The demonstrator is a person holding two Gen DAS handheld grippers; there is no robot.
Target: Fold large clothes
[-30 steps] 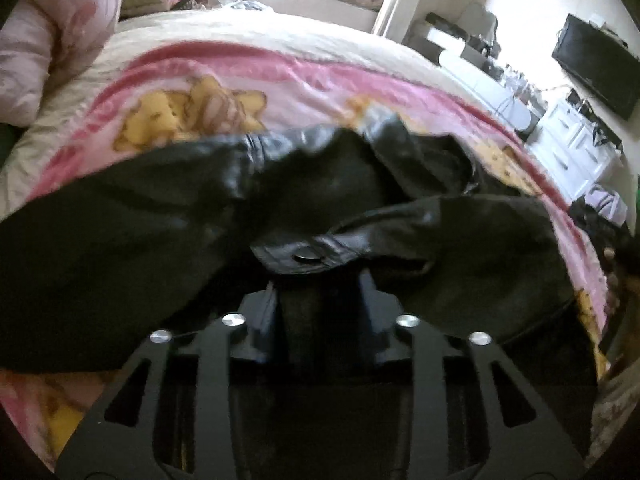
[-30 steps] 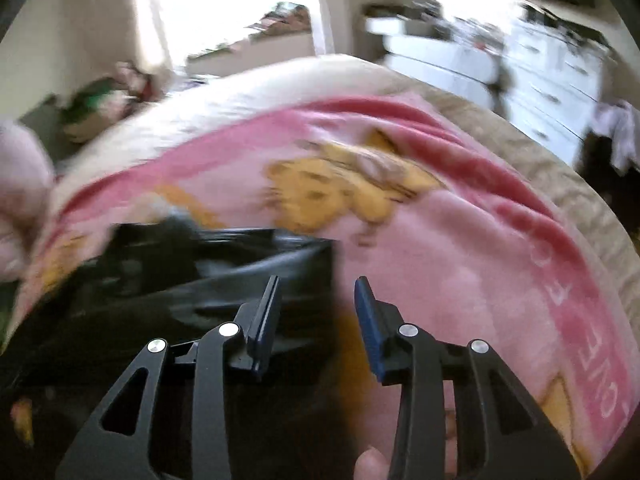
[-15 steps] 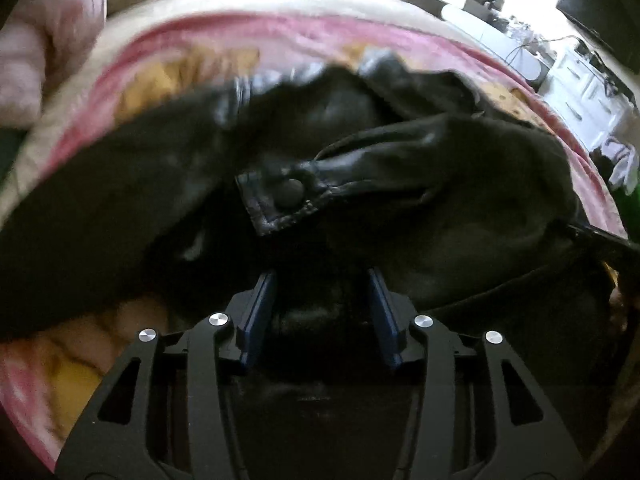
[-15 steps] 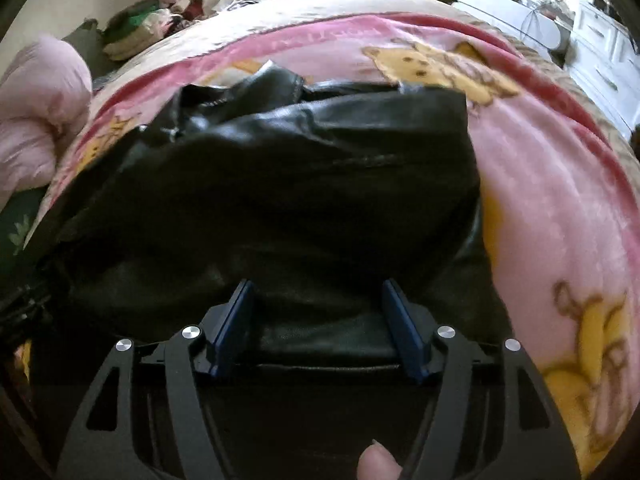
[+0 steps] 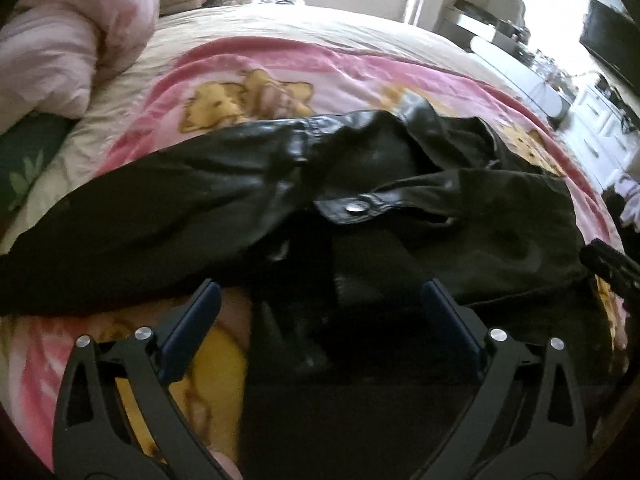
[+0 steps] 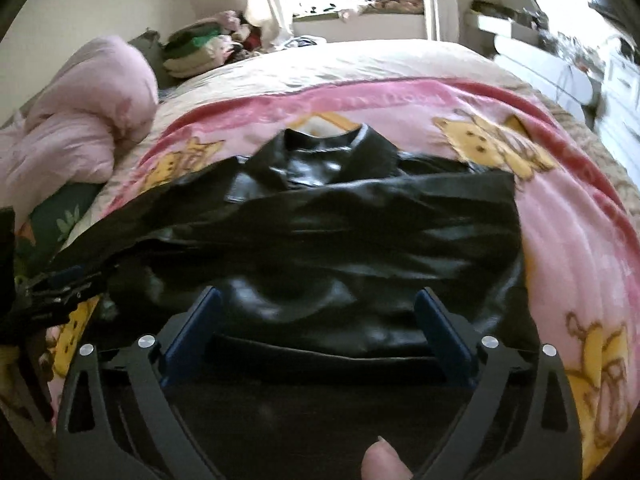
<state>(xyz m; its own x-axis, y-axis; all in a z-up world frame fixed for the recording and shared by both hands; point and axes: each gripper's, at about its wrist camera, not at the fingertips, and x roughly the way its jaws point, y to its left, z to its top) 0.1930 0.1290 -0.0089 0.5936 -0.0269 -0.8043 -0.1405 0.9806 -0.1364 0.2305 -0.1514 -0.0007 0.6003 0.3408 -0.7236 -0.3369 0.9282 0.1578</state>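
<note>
A black leather jacket (image 5: 400, 208) lies bunched on a pink cartoon blanket (image 5: 248, 76) on a bed. Its sleeve stretches left and a cuff tab with a metal snap (image 5: 354, 209) lies on top. My left gripper (image 5: 320, 300) is open and empty, jaws wide apart above the jacket's near edge. In the right wrist view the jacket (image 6: 340, 240) lies with its collar (image 6: 320, 160) at the far side. My right gripper (image 6: 318, 308) is open and empty over the near hem. The left gripper (image 6: 52, 292) shows at the left edge there.
A rolled pink duvet (image 5: 68, 40) lies at the bed's far left, with a green pillow (image 5: 24, 160) beneath it. White drawers (image 5: 600, 128) and a dark TV (image 5: 608, 44) stand to the right. Piled clothes (image 6: 200, 44) sit by the window.
My left gripper has let go of the jacket and opened wide, pulling back. My right gripper swung left over the jacket, opened wider and drew back slightly.
</note>
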